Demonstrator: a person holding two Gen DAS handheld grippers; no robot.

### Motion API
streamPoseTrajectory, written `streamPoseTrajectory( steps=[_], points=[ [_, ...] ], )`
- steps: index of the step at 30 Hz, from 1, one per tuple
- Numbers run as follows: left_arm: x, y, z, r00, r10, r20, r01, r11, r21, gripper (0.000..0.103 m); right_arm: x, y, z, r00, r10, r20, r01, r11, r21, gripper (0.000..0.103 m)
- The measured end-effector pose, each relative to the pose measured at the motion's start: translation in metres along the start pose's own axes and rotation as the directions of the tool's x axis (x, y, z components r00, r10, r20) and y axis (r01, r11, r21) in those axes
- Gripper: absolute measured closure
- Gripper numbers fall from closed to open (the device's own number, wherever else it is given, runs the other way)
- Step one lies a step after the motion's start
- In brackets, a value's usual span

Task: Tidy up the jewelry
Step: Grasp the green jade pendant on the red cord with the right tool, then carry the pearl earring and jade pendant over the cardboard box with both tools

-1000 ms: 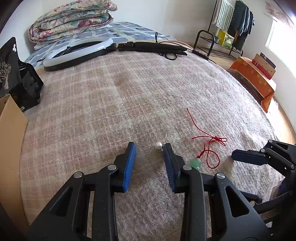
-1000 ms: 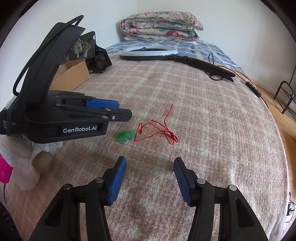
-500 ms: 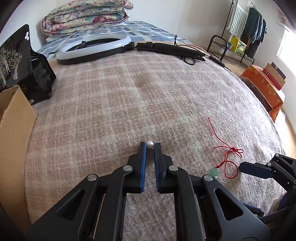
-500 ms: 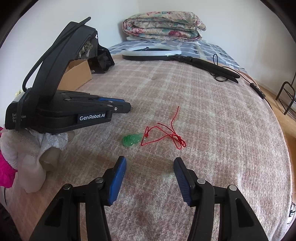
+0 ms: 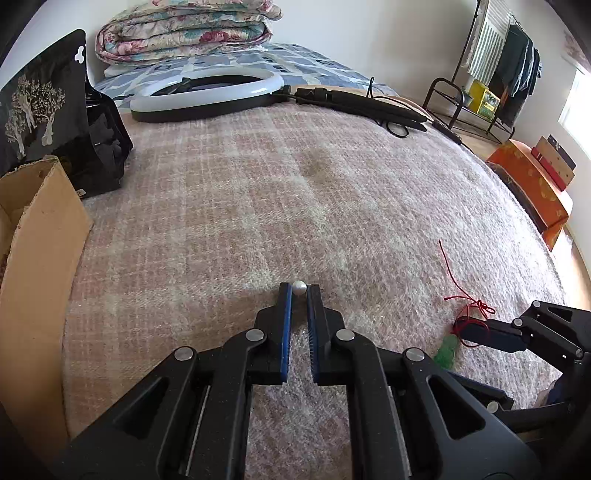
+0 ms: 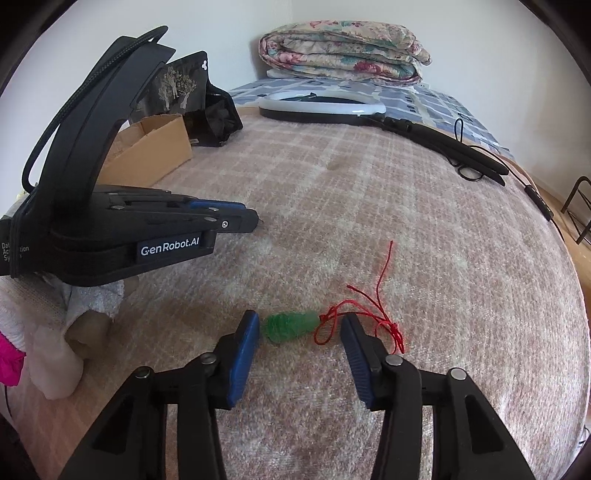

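Note:
My left gripper (image 5: 299,291) is shut on a small white pearl (image 5: 298,287), pinched at the fingertips just above the pink plaid blanket (image 5: 258,206). It also shows in the right wrist view (image 6: 251,223), at the left. A green pendant (image 6: 291,325) on a red cord (image 6: 369,314) lies on the blanket. My right gripper (image 6: 300,328) is open, with its two blue pads on either side of the pendant and down at the blanket. The pendant (image 5: 447,350) and cord (image 5: 469,306) also show at the right of the left wrist view, by the right gripper's fingers (image 5: 491,334).
A cardboard box (image 5: 33,258) and a black gift bag (image 5: 48,118) stand at the left. A ring light (image 5: 207,94) with its black stand (image 5: 362,105) lies at the back, before folded quilts (image 5: 184,33). An orange bench (image 5: 532,188) stands off the bed's right edge.
My left gripper closed on the pearl and lifted it slightly. My right gripper moved forward, so that the green pendant now lies between its open pads.

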State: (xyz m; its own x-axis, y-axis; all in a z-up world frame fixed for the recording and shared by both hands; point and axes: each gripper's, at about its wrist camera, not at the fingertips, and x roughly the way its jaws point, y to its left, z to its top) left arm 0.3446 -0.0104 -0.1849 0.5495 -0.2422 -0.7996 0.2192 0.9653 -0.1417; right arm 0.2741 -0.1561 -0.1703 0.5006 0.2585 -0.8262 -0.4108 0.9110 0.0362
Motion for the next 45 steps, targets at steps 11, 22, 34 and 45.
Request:
streamPoseTrajectory(
  steps=[11,22,34,45],
  points=[
    [-0.009,0.002,-0.006,1.0,0.02,0.003,-0.02,1.0,0.008,0.096,-0.005,-0.009,-0.004,0.999,0.032,0.009,-0.033,0.998,0.047,0.085],
    [-0.021,0.011,-0.015,1.0,0.029,0.004,-0.029,1.0,-0.011,0.097,-0.009,-0.006,-0.005,0.999,0.027,0.027,-0.028,0.999,0.047,0.085],
    [-0.064,0.022,-0.018,0.998,0.026,0.048,-0.024,0.999,-0.047,0.097,-0.054,0.0,0.003,0.996,0.011,0.089,-0.016,0.998,0.053,0.085],
    [-0.151,0.044,-0.018,0.987,0.057,0.149,-0.046,0.996,-0.076,0.097,-0.122,0.026,0.026,0.987,-0.012,0.163,0.009,1.0,0.019,0.085]
  ],
)
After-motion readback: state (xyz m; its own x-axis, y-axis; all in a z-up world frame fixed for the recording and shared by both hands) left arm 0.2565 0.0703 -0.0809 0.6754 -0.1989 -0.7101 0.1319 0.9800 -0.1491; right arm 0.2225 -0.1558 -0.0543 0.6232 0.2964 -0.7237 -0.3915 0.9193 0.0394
